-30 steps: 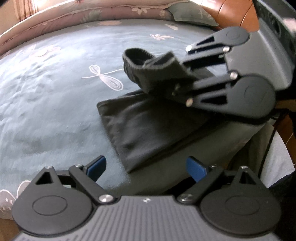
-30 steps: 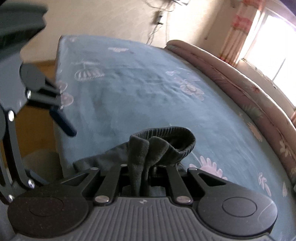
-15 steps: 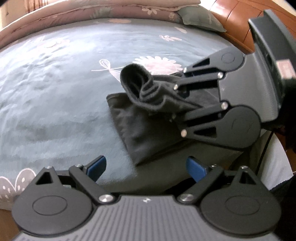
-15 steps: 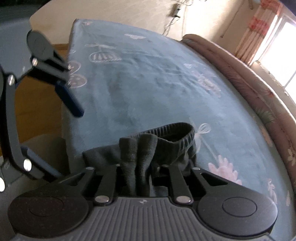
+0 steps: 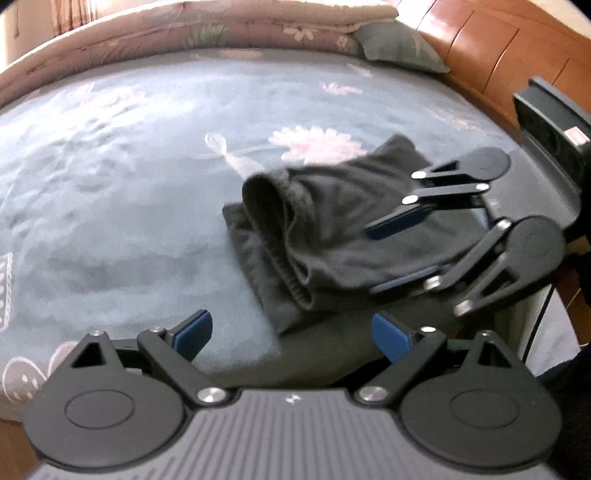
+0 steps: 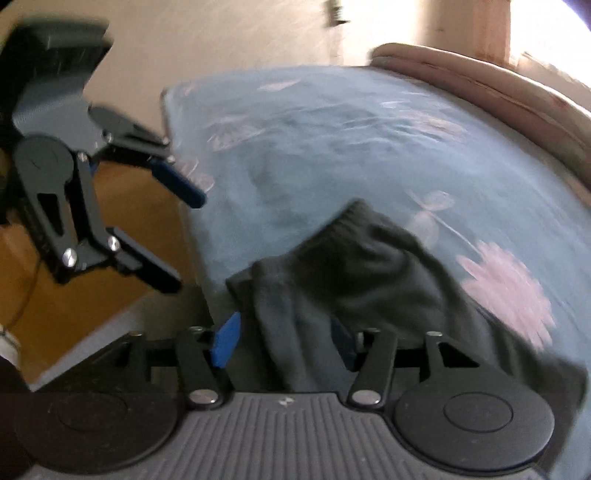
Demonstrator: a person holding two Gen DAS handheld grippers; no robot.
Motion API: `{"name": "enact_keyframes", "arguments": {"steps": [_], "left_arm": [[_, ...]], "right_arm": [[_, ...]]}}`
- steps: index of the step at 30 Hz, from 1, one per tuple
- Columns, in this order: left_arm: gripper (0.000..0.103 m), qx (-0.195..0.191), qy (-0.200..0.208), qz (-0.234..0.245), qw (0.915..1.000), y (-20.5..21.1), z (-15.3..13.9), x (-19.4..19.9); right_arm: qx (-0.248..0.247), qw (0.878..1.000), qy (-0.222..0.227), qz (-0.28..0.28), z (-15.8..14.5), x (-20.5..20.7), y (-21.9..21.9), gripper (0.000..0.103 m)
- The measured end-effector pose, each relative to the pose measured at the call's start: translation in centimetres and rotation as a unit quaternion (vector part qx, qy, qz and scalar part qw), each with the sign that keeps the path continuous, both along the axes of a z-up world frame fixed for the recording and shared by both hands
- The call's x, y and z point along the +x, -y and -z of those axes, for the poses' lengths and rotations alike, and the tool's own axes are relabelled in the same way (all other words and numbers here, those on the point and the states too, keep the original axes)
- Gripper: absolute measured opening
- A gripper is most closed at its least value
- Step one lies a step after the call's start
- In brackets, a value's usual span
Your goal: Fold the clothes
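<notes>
Dropped garment [image 5: 332,229] between right hand-held gripper [image 6: 282,343] pads

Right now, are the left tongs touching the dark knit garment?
Apart. The left wrist view shows the left tongs open, blue pads over bare blue-grey bedspread, with a visible gap to the dark knit garment.

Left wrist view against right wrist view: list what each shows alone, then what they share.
Only the left wrist view shows the wooden headboard, the green pillow at the bed's far end, and the right tool from outside, its jaws having just been opening with dark cloth still between them.

Only the right wrist view shows the cream wall, the wood floor beside the bed, and the left tool from outside, open and empty.

Both show the dark garment on the blue floral bedspread and the folded pink quilt.
</notes>
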State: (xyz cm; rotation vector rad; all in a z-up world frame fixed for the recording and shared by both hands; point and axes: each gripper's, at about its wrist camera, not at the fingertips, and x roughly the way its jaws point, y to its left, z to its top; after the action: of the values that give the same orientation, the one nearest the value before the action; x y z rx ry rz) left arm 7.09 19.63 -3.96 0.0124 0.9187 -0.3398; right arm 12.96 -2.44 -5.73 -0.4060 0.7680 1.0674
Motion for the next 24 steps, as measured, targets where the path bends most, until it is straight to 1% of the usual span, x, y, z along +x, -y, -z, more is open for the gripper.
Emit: {"name": "enact_keyframes", "arguments": {"steps": [1, 3, 6, 9, 12, 13, 15, 18, 20, 21, 22, 24], "left_arm": [[0.093, -0.003, 0.008, 0.004, 1.0, 0.2, -0.4, 0.4], [0.094, -0.01, 0.027, 0.016, 0.9995, 1.5, -1.1, 1.7], [0.095, -0.03, 0.051, 0.04, 0.9974, 4.5, -1.7, 4.4], [0.095, -0.056, 0.059, 0.073, 0.994, 7.9, -1.2, 7.3], [0.095, -0.075, 0.042, 0.087, 0.9925, 9.7, 0.6, 9.5], [0.095, -0.075, 0.032, 0.078, 0.9936, 9.7, 1.2, 10.0], [0.095, -0.063, 0.006, 0.047, 0.9969, 8.4, 2.7, 10.2], [0.095, -0.04, -0.022, 0.003, 0.9989, 5.3, 4.8, 9.4], [0.095, -0.054, -0.023, -0.006, 0.9983, 3.6, 5.0, 8.5], [0.095, -0.051, -0.022, -0.015, 0.9983, 3.3, 4.7, 8.1], [0.095, -0.036, -0.021, -0.028, 0.9988, 3.4, 4.3, 7.9], [0.095, -0.015, 0.001, -0.023, 0.9996, 4.3, 3.1, 7.7]], "right_arm": [[0.004, 1.0, -0.003, 0.018, -0.2, 0.3, 1.4, 0.067], [-0.007, 0.998, 0.0, 0.065, -0.1, 1.0, 4.3, 0.067], [-0.024, 0.99, -0.002, 0.137, 0.5, 2.1, 8.3, 0.067], [-0.018, 0.98, -0.023, 0.197, 1.5, 2.4, 12.1, 0.068], [-0.008, 0.971, -0.037, 0.237, 2.3, 2.0, 15.0, 0.07], [-0.008, 0.968, -0.038, 0.247, 2.5, 1.8, 15.7, 0.071], [-0.003, 0.964, -0.038, 0.263, 2.7, 1.4, 17.2, 0.071], [-0.006, 0.957, -0.027, 0.29, 3.0, 1.2, 19.4, 0.072], [-0.023, 0.952, -0.011, 0.304, 3.3, 1.0, 20.6, 0.077], [-0.03, 0.952, -0.007, 0.305, 3.3, 0.8, 21.0, 0.077], [-0.036, 0.951, -0.003, 0.306, 3.4, 0.6, 21.2, 0.078], [-0.041, 0.95, 0.005, 0.31, 3.4, 0.3, 21.7, 0.08]]}}
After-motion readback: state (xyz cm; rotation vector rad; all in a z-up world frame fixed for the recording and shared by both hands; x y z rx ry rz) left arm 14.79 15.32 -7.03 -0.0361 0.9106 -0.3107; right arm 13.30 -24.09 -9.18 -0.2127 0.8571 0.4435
